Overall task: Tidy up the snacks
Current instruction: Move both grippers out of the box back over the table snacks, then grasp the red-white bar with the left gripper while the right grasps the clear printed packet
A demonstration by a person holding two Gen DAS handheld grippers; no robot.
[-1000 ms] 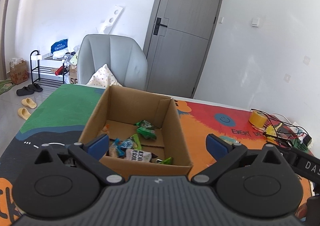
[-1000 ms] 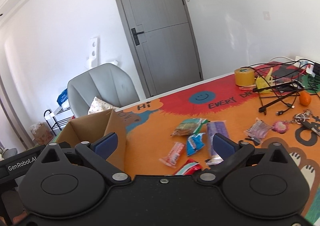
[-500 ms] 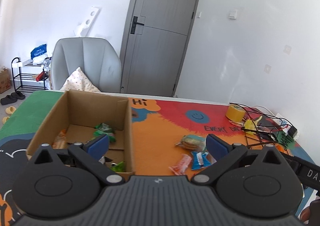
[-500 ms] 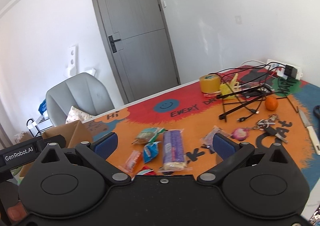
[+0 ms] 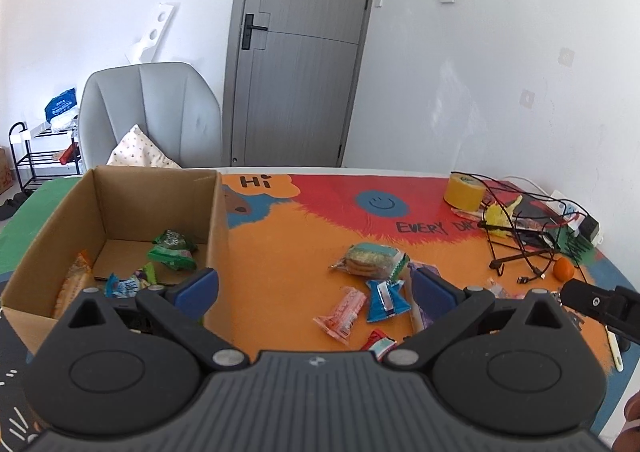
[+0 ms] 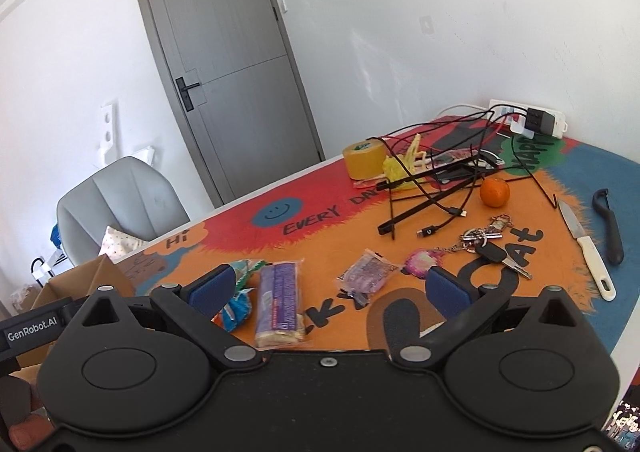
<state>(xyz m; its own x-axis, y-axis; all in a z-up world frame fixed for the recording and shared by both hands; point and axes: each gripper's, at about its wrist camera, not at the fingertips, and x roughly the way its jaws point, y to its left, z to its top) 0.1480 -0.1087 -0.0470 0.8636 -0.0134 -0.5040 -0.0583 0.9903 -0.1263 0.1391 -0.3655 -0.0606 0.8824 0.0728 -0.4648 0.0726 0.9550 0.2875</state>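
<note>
The left gripper (image 5: pixel 314 288) is held with its jaws spread wide and nothing between them, above the near edge of the mat (image 5: pixel 288 252). To the left, a cardboard box (image 5: pixel 218 219) is seen with several snack packets (image 5: pixel 172 250) lying inside. Loose on the mat to its right are a cracker pack (image 5: pixel 370 260), a blue packet (image 5: pixel 386 294) and a pink packet (image 5: pixel 342 310). The right gripper (image 6: pixel 328 290) is likewise spread wide and empty, over a purple bar (image 6: pixel 278 302) and a small purple packet (image 6: pixel 368 272). Farther right, an orange (image 6: pixel 495 191), keys (image 6: pixel 486 246) and a knife (image 6: pixel 586 250) are seen.
</note>
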